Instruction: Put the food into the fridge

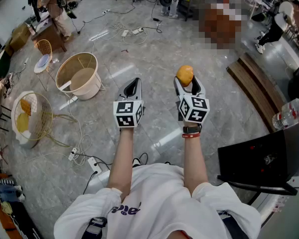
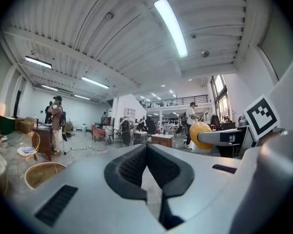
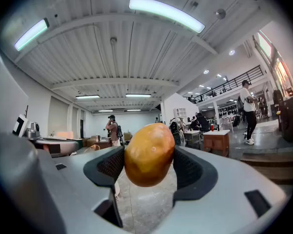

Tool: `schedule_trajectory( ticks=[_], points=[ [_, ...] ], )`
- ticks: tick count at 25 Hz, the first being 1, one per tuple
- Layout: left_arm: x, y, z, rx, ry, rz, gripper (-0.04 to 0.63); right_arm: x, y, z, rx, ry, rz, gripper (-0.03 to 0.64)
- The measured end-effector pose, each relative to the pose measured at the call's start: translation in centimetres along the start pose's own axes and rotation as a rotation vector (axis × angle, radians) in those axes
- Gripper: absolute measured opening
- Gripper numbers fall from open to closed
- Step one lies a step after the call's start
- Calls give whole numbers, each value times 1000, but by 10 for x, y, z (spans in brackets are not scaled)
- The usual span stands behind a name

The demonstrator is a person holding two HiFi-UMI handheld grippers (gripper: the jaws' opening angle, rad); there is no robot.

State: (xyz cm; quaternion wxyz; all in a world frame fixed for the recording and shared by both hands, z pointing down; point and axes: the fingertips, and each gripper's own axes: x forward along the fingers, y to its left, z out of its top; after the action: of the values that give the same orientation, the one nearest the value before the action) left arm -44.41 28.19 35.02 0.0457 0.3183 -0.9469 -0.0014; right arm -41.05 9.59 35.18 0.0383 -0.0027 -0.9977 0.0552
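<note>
Head view: shirt lettering point(image 1: 125, 209) illegible; fruit point(image 1: 185, 75) in jaws.

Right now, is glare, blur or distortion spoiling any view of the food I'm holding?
Right gripper view: the orange food is sharp and evenly lit; the ceiling light burns out white, edges bow. Left gripper view: same fisheye bowing, its light strip overexposed, no blur. Head view: sharp, with pale sheen on the floor; food unobscured.

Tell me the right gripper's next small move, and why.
Probably turn to find the fridge, with the right gripper clamped on the orange-yellow fruit: the fruit sits between its pads, the gripper points level, and no fridge shows in any view.
</note>
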Motion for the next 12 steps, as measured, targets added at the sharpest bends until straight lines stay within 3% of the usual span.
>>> schedule_trajectory(
  ticks=[9, 12],
  points=[
    [29, -65, -13, -10, 9, -75, 18, -27, -61, -17, 45, 12, -42, 328],
    [44, -103, -16, -10, 19, -123, 18, -47, -96, -22, 67, 11, -120, 328]
  ],
)
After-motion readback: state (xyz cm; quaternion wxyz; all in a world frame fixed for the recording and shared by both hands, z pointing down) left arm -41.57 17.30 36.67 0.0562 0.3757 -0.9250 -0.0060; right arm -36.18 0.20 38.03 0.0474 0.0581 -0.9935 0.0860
